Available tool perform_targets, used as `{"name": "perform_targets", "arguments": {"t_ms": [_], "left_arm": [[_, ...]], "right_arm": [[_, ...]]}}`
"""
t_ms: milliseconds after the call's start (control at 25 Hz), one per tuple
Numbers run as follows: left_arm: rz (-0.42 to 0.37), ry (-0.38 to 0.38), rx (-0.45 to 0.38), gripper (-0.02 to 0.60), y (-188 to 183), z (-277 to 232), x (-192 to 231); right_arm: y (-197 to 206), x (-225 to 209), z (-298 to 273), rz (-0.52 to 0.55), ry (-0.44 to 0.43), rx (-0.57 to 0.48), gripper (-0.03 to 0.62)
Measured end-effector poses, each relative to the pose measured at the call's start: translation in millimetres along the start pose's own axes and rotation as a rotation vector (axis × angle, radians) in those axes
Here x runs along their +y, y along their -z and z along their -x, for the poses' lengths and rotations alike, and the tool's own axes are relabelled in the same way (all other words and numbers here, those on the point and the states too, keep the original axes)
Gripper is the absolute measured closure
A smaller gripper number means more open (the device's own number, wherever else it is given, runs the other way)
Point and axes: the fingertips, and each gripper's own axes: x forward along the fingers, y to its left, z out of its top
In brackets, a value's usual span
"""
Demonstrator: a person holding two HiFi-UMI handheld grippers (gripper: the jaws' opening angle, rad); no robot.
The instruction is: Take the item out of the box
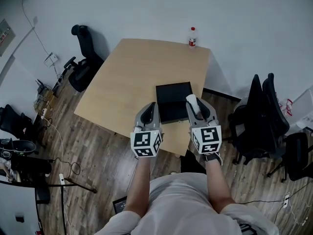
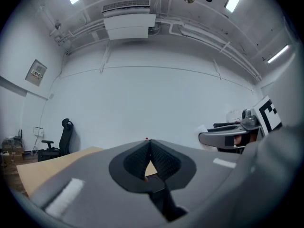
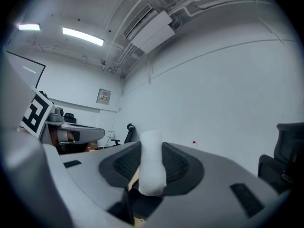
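Observation:
A black box [image 1: 173, 102] lies open on the wooden table [image 1: 132, 82], its lid raised behind it. My right gripper [image 1: 195, 105] is shut on a white cylindrical item [image 1: 192, 102], held above the box's right edge. In the right gripper view the white item [image 3: 151, 167] stands upright between the jaws of the right gripper [image 3: 152, 170]. My left gripper [image 1: 152, 112] hovers at the box's left edge. Seen from the left gripper view, the left gripper [image 2: 150, 163] has its pads meeting at the tips with nothing between them.
A bottle with a red label [image 1: 192, 37] stands at the table's far edge. Black office chairs [image 1: 80, 58] are at the far left and several more [image 1: 261, 116] at the right. Cables and gear lie on the wooden floor [image 1: 83, 146] at left.

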Motion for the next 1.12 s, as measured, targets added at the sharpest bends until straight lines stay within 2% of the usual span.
{"name": "perform_targets", "arguments": {"t_ms": [240,560,1120], "left_arm": [[-0.014,-0.003,-0.054,0.572,-15,4,-6],[-0.034,-0.001,-0.067,0.572,-21,5,-11],[-0.021,0.003,0.000,0.572,11,-5,-6]], "right_arm": [[-13,-5,15,0.062,0.041,-0.043,0.459],[-25,-10,16,0.055,0.040,-0.069,0.459],[-1,-6,0,0.028,0.020,-0.027,0.459]]}}
